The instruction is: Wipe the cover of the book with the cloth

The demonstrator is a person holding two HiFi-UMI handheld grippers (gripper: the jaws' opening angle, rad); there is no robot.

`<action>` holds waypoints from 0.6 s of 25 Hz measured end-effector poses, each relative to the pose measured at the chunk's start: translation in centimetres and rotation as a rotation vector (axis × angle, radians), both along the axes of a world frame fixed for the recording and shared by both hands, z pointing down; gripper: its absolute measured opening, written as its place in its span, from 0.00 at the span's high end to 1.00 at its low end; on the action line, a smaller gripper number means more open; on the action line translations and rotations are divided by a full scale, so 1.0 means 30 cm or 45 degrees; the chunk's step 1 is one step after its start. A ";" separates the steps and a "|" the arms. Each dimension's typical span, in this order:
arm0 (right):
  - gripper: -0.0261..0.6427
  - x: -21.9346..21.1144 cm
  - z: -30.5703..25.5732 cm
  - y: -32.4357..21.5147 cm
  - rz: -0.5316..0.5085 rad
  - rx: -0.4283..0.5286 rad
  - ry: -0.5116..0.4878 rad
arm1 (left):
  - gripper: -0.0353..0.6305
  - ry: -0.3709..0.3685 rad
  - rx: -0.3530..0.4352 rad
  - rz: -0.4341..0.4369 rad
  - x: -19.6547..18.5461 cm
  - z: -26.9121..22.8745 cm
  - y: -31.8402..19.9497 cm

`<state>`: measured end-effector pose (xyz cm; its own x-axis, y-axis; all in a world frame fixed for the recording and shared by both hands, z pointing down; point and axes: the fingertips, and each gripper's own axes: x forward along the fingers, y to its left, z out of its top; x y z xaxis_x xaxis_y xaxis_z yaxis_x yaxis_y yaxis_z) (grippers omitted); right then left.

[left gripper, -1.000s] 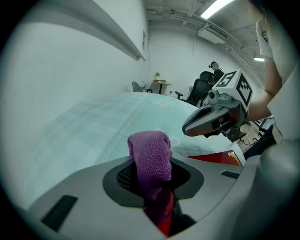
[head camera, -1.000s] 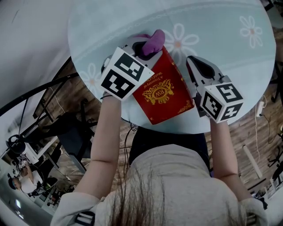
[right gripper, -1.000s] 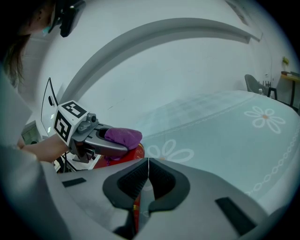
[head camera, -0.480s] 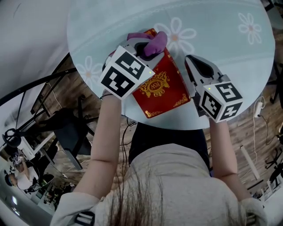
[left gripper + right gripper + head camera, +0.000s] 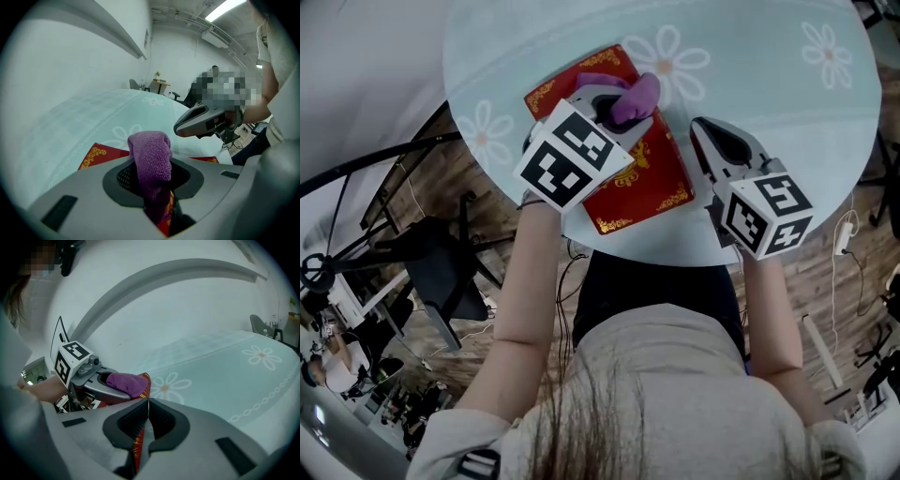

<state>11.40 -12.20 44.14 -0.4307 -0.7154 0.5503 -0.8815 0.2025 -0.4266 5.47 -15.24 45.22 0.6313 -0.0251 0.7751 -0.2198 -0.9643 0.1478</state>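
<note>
— What carried it all?

— A round bench (image 5: 769, 84) under a pale cover printed with white flowers (image 5: 677, 59). The red book (image 5: 661, 178) lay flat on it at the side nearest the person, and one flower sat just beyond the book's far edge.

— And the book itself?

— It was closed, with gold ornament at the corners and in the middle of the cover. It was turned at a slant, with one corner close to the bench rim.

— Where were the grippers?

— The left gripper (image 5: 151, 174) was over the middle of the book, its marker cube (image 5: 572, 155) hiding part of the cover. The right gripper (image 5: 148, 409) lay along the book's right edge. Its jaws were drawn almost together, with a thin strip of the book's red and gold edge pinched between them.

— What did the left one hold?

— It held the purple cloth (image 5: 633, 97), with the jaws clamped narrow on it. One folded end stood up out of the jaws, and the other hung down between them towards the cover. Whether the cloth touched the cover could not be told.
</note>
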 end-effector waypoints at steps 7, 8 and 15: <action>0.93 -0.010 0.001 0.036 -0.035 0.004 0.006 | 0.76 0.004 -0.007 -0.011 -0.005 0.011 0.059; 0.93 -0.010 0.001 0.043 -0.039 0.005 0.006 | 0.76 0.005 -0.006 -0.015 -0.004 0.011 0.070; 0.93 0.002 -0.002 0.106 -0.078 0.004 0.005 | 0.76 0.003 -0.006 -0.035 0.019 0.007 0.152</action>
